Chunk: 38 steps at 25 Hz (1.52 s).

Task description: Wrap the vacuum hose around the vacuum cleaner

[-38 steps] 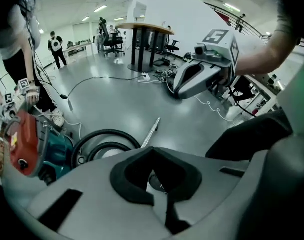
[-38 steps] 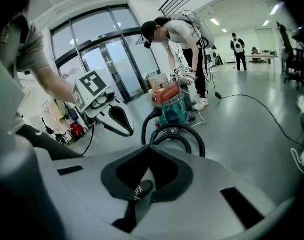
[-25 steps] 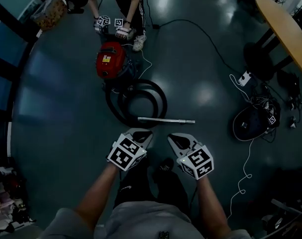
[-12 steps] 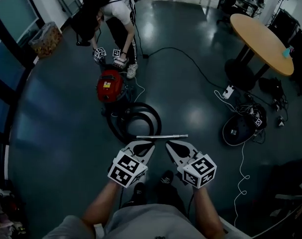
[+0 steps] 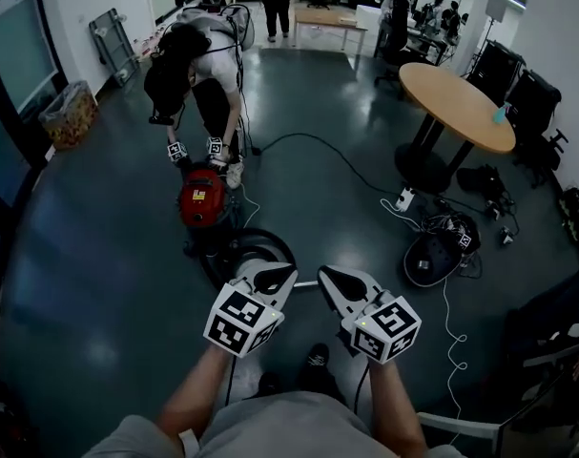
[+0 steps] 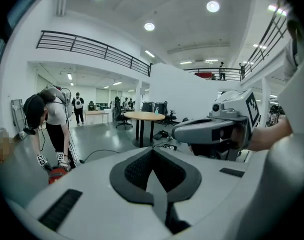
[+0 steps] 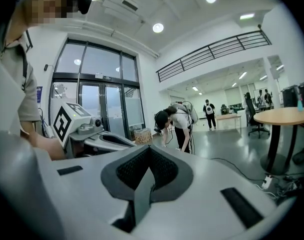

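A dark, glossy grey floor (image 5: pixel 98 284) runs through a large open office with a railed mezzanine. A round wooden table (image 5: pixel 456 103) stands well off to the right of the fingers. The left gripper (image 5: pixel 273 277) and right gripper (image 5: pixel 327 277) are both closed tight and hold nothing. Just ahead of the left fingertips the black coiled vacuum hose (image 5: pixel 234 246) lies flat, its near arc hidden by that gripper. Beyond it sits the red canister vacuum cleaner (image 5: pixel 201 198), its long axis pointing away from the fingers, with a person (image 5: pixel 203 65) bent over it. Only a sliver of the silver metal wand (image 5: pixel 307 283) shows between the tips.
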Each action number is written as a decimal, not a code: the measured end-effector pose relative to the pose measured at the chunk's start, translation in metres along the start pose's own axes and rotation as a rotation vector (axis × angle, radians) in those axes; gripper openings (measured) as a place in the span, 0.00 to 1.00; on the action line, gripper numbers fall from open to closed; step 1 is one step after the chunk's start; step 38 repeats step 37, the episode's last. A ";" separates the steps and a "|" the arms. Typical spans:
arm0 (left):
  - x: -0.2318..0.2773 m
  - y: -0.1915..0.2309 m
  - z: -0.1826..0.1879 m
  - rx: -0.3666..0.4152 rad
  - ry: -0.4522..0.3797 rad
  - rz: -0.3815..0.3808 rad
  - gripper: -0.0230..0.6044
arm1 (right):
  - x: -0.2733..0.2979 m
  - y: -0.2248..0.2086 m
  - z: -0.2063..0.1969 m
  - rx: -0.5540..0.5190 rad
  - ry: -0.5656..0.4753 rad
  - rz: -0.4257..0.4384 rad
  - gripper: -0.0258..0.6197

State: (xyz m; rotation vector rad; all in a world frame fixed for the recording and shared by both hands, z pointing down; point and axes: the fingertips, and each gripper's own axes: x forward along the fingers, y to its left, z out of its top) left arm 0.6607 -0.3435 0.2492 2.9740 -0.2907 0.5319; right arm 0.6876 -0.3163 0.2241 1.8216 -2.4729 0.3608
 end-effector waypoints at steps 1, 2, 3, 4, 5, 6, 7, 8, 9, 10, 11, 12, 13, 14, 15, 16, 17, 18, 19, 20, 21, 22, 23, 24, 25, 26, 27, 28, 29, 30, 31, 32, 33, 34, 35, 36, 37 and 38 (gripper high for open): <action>-0.008 -0.004 0.004 0.004 -0.017 -0.004 0.05 | -0.003 0.008 0.005 -0.005 -0.015 -0.008 0.05; -0.016 -0.007 0.009 0.007 -0.035 -0.008 0.05 | -0.006 0.015 0.010 -0.010 -0.030 -0.017 0.05; -0.023 -0.010 0.013 0.010 -0.052 -0.012 0.05 | -0.009 0.022 0.014 -0.011 -0.045 -0.022 0.05; -0.029 -0.014 0.017 0.017 -0.067 -0.016 0.05 | -0.012 0.028 0.019 -0.008 -0.062 -0.024 0.05; -0.034 -0.017 0.020 0.026 -0.079 -0.020 0.05 | -0.015 0.034 0.024 0.001 -0.082 -0.023 0.05; -0.039 -0.019 0.023 0.035 -0.088 -0.024 0.05 | -0.018 0.039 0.029 0.010 -0.101 -0.022 0.05; -0.043 -0.022 0.025 0.044 -0.094 -0.028 0.05 | -0.021 0.044 0.034 0.015 -0.118 -0.023 0.05; -0.046 -0.023 0.027 0.051 -0.100 -0.031 0.05 | -0.023 0.047 0.037 0.017 -0.130 -0.028 0.05; -0.049 -0.025 0.029 0.055 -0.106 -0.035 0.05 | -0.025 0.050 0.040 0.015 -0.139 -0.034 0.05; -0.052 -0.027 0.030 0.059 -0.114 -0.038 0.05 | -0.027 0.052 0.042 0.012 -0.143 -0.038 0.05; -0.054 -0.030 0.032 0.062 -0.122 -0.042 0.05 | -0.029 0.054 0.044 0.008 -0.145 -0.042 0.05; -0.056 -0.032 0.034 0.065 -0.129 -0.045 0.05 | -0.031 0.056 0.045 0.002 -0.146 -0.043 0.05; -0.057 -0.034 0.037 0.068 -0.135 -0.047 0.05 | -0.032 0.057 0.046 -0.003 -0.146 -0.044 0.05; -0.058 -0.036 0.039 0.071 -0.140 -0.049 0.05 | -0.033 0.058 0.048 -0.009 -0.148 -0.045 0.05; -0.059 -0.037 0.041 0.075 -0.145 -0.051 0.05 | -0.034 0.059 0.049 -0.013 -0.149 -0.047 0.05; -0.059 -0.037 0.043 0.078 -0.148 -0.052 0.05 | -0.034 0.059 0.050 -0.016 -0.150 -0.049 0.05; -0.060 -0.038 0.044 0.081 -0.152 -0.052 0.05 | -0.034 0.059 0.050 -0.018 -0.150 -0.051 0.05; -0.061 -0.038 0.044 0.083 -0.155 -0.052 0.05 | -0.035 0.060 0.050 -0.019 -0.150 -0.051 0.05; -0.062 -0.039 0.045 0.085 -0.157 -0.051 0.05 | -0.035 0.060 0.050 -0.020 -0.150 -0.052 0.05; -0.062 -0.039 0.045 0.087 -0.159 -0.051 0.05 | -0.035 0.061 0.050 -0.022 -0.152 -0.052 0.05; -0.063 -0.039 0.045 0.090 -0.161 -0.051 0.05 | -0.036 0.061 0.050 -0.024 -0.155 -0.053 0.05; -0.063 -0.039 0.045 0.093 -0.163 -0.051 0.05 | -0.036 0.061 0.050 -0.027 -0.159 -0.053 0.05; -0.063 -0.039 0.044 0.096 -0.165 -0.050 0.05 | -0.037 0.061 0.050 -0.029 -0.162 -0.053 0.05; -0.063 -0.039 0.045 0.097 -0.167 -0.048 0.05 | -0.037 0.061 0.051 -0.032 -0.164 -0.053 0.05; -0.062 -0.039 0.045 0.098 -0.169 -0.047 0.05 | -0.037 0.061 0.051 -0.034 -0.165 -0.052 0.05; -0.062 -0.039 0.046 0.100 -0.170 -0.047 0.05 | -0.038 0.060 0.051 -0.036 -0.166 -0.051 0.05; -0.062 -0.040 0.046 0.102 -0.169 -0.047 0.05 | -0.038 0.060 0.053 -0.038 -0.168 -0.049 0.05; -0.062 -0.041 0.048 0.104 -0.168 -0.047 0.05 | -0.038 0.060 0.054 -0.039 -0.169 -0.048 0.05; -0.062 -0.042 0.049 0.106 -0.166 -0.047 0.05 | -0.039 0.060 0.056 -0.038 -0.170 -0.048 0.05; -0.062 -0.042 0.050 0.106 -0.165 -0.047 0.05 | -0.039 0.059 0.057 -0.035 -0.171 -0.048 0.05; -0.061 -0.042 0.051 0.106 -0.165 -0.046 0.05 | -0.039 0.059 0.058 -0.035 -0.171 -0.048 0.05; -0.061 -0.042 0.051 0.105 -0.165 -0.045 0.05 | -0.039 0.058 0.059 -0.035 -0.172 -0.047 0.05; -0.060 -0.042 0.051 0.105 -0.164 -0.045 0.05 | -0.039 0.058 0.059 -0.036 -0.175 -0.045 0.05; -0.060 -0.042 0.050 0.105 -0.163 -0.045 0.05 | -0.039 0.058 0.058 -0.038 -0.177 -0.044 0.05; -0.059 -0.042 0.048 0.104 -0.162 -0.045 0.05 | -0.039 0.059 0.058 -0.039 -0.180 -0.043 0.05; -0.059 -0.041 0.046 0.104 -0.160 -0.045 0.05 | -0.039 0.059 0.057 -0.041 -0.181 -0.042 0.05; -0.059 -0.041 0.045 0.103 -0.159 -0.045 0.05 | -0.038 0.059 0.057 -0.042 -0.183 -0.041 0.05; -0.059 -0.041 0.045 0.103 -0.159 -0.045 0.05 | -0.038 0.059 0.057 -0.042 -0.183 -0.041 0.05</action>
